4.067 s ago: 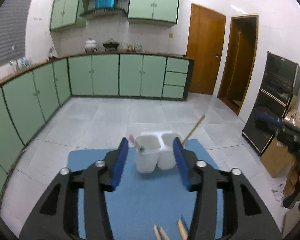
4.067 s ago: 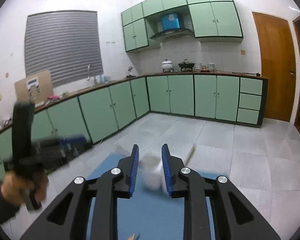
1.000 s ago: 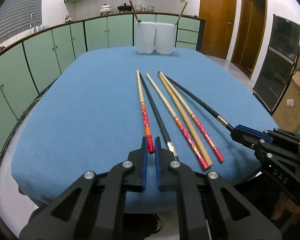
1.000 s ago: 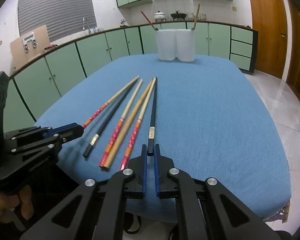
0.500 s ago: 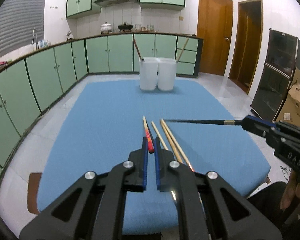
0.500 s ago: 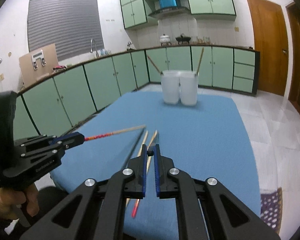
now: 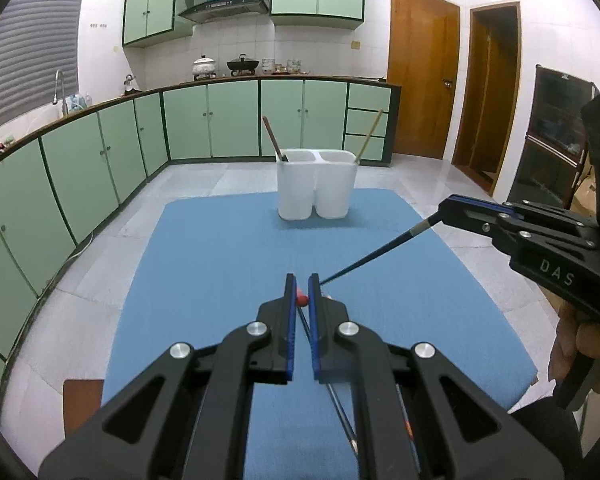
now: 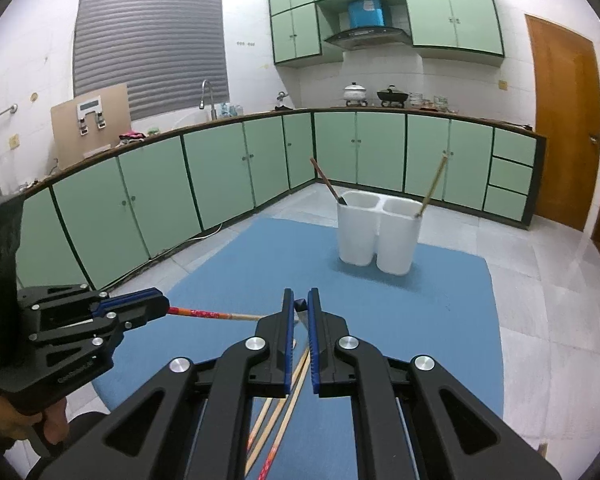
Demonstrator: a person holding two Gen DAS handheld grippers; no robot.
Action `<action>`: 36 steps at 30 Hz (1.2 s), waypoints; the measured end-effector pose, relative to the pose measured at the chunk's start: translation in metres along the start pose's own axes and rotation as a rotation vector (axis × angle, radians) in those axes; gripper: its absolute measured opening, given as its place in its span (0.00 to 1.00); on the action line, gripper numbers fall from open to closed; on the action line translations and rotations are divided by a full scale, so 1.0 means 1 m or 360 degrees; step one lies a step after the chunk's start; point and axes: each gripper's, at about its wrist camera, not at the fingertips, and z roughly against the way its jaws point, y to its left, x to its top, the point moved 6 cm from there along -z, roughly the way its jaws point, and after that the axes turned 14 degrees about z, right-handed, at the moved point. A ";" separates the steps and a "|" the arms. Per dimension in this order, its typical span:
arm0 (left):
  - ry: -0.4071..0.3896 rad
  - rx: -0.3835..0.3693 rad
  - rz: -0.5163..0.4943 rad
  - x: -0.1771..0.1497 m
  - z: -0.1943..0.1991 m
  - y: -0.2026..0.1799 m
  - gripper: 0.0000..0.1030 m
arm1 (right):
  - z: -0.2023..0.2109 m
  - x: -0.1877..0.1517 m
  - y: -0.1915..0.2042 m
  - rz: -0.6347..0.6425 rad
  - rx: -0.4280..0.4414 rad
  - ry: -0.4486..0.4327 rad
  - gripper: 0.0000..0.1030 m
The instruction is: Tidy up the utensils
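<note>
A red-tipped chopstick [image 7: 301, 301] is being gripped at its end between the narrowed jaws of the left gripper [image 7: 301, 286], held in the air above the blue table [image 7: 220, 264], while a black chopstick [image 7: 376, 254] is being pinched at its end by the right gripper [image 8: 301, 304]. The remaining chopsticks [image 8: 278, 420] are being left lying on the near part of the table, well apart from the white two-compartment holder [image 7: 316, 188] at the far end, in which one stick is being kept in each compartment.

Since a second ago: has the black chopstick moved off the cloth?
Yes. The black chopstick, clamped in the right gripper, now hangs above the blue cloth instead of lying flat on it.
</note>
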 end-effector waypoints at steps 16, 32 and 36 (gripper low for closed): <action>-0.0014 -0.0056 -0.0015 0.076 -0.034 0.006 0.05 | -0.038 0.061 -0.034 0.0024 0.0063 0.0034 0.06; -0.0044 -0.0171 -0.0017 0.162 -0.059 -0.028 0.05 | -0.037 0.129 -0.082 0.0029 -0.0005 -0.0003 0.06; -0.0093 -0.0176 -0.0042 0.192 -0.064 -0.044 0.05 | -0.041 0.152 -0.099 0.0025 -0.0033 -0.0012 0.06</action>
